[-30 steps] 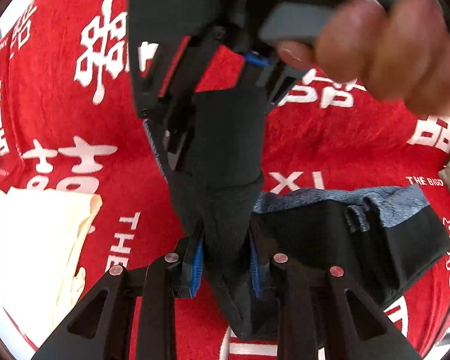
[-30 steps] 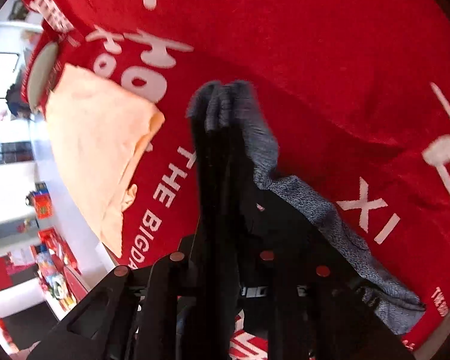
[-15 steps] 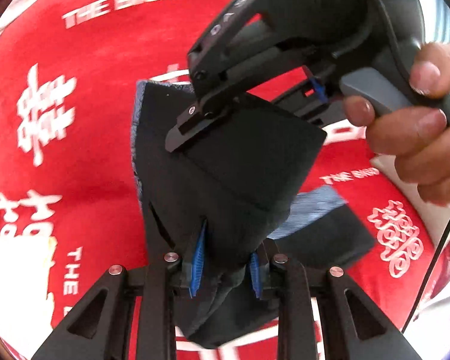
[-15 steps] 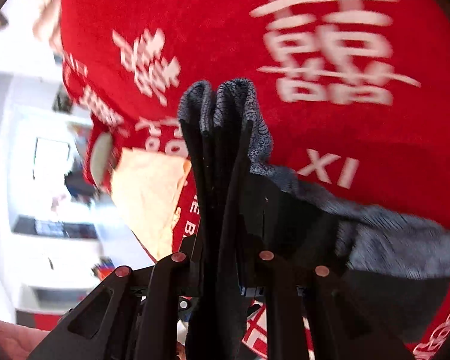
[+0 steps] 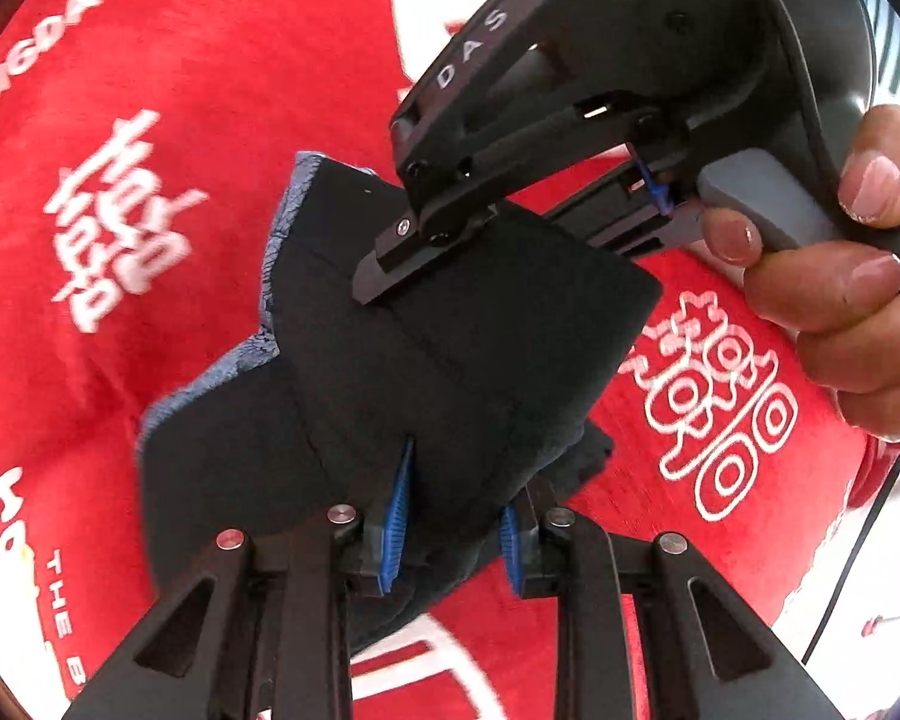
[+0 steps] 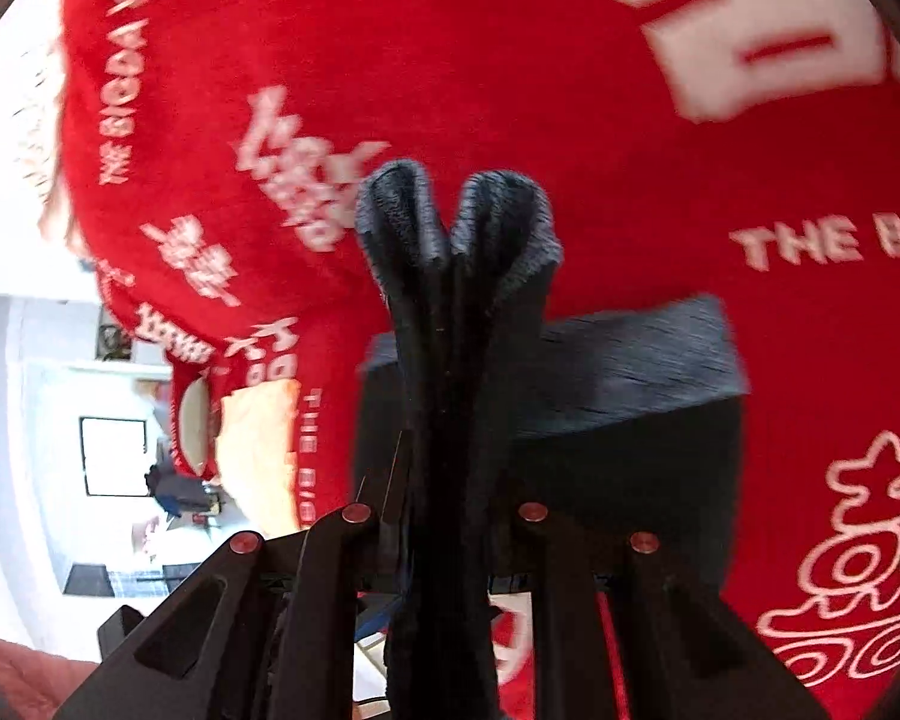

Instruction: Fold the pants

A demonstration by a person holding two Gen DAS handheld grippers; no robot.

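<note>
From my left wrist, I am clenching my left tool (image 5: pixel 450 516) on the dark, soft fabric pants (image 5: pixel 450 360) above the red printed cloth (image 5: pixel 210 120) on the surface, keeping that edge lifted and taut. From my right wrist, my right tool (image 6: pixel 450 516) is pinching a bunched fold, so both corners are travelling together.

We see a surface covered by a red cloth (image 5: pixel 240 120) printed with white characters and "THE BIGDAY" lettering. A pale orange cloth (image 6: pixel 258 450) lies on it near one edge.
</note>
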